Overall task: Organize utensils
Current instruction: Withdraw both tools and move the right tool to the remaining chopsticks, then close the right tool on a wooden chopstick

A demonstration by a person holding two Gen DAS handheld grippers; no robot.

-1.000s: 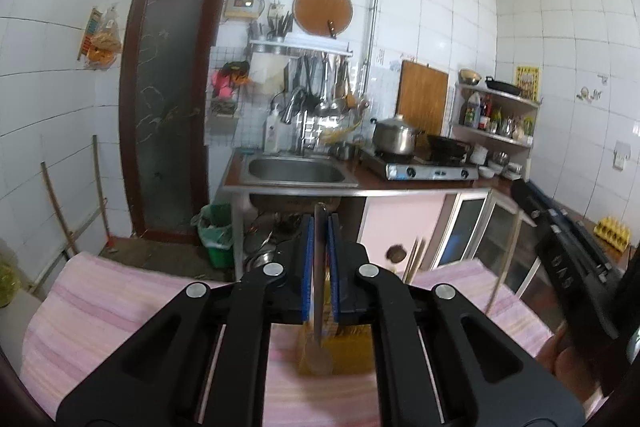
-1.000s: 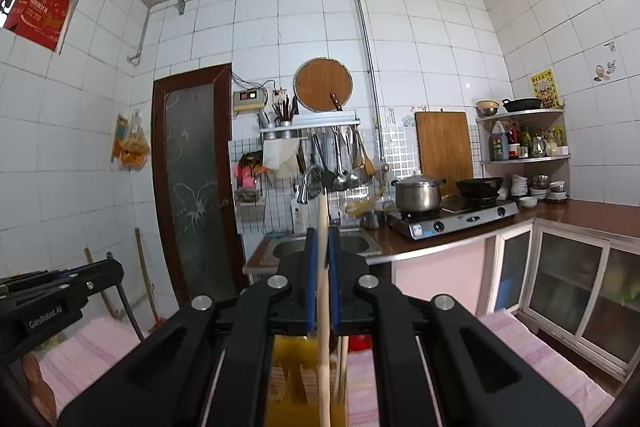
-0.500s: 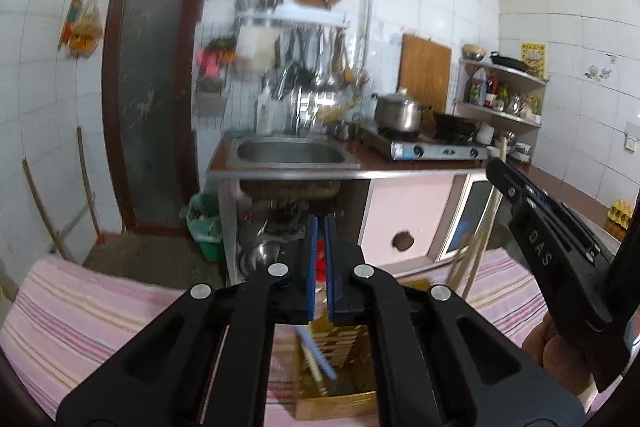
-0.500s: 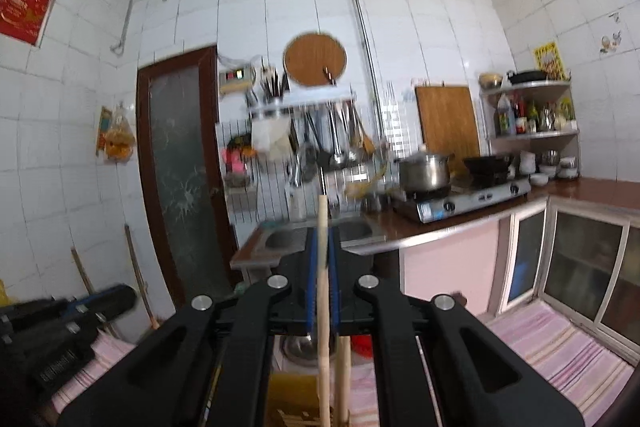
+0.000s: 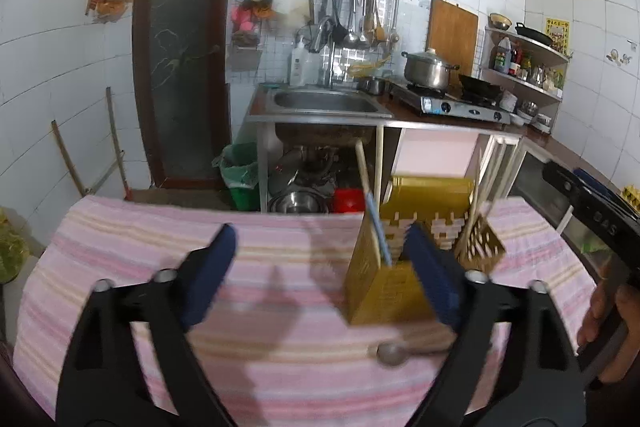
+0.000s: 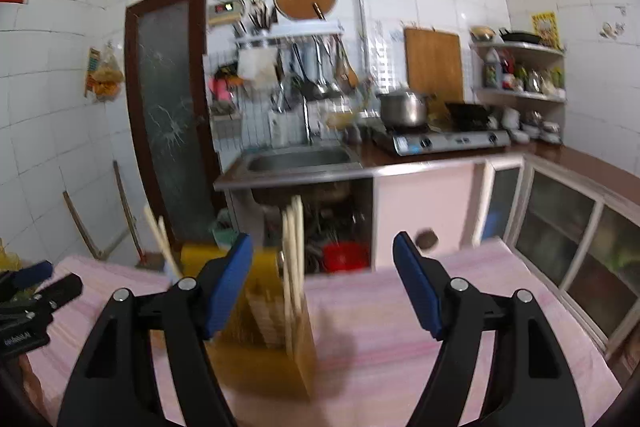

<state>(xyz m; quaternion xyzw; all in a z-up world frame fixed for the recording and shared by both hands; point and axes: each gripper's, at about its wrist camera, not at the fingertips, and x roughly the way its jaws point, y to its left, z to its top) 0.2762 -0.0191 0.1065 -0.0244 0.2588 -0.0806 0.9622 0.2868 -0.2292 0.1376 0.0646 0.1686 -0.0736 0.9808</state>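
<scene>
Presently both tools stand wide open and empty: the left tool (image 5: 320, 263) hangs above the pink striped cloth (image 5: 160, 267) on the bench, its right finger (image 5: 432, 275) overlapping the yellow utensil holder (image 5: 384, 287) at about 2 o'clock in the left wrist view. A spoon (image 5: 394, 353) lies on the cloth just at 6 o'clock of the holder, while a blue-handled utensil (image 5: 376, 227) and wooden chopsticks (image 5: 476, 211) stand inside it. From the right wrist view the right tool (image 6: 323, 287) is spread over the cloth, with the holder and its upright chopsticks (image 6: 294, 247) at 10 o'clock beside the left finger (image 6: 228, 283); blur hides finer detail.
</scene>
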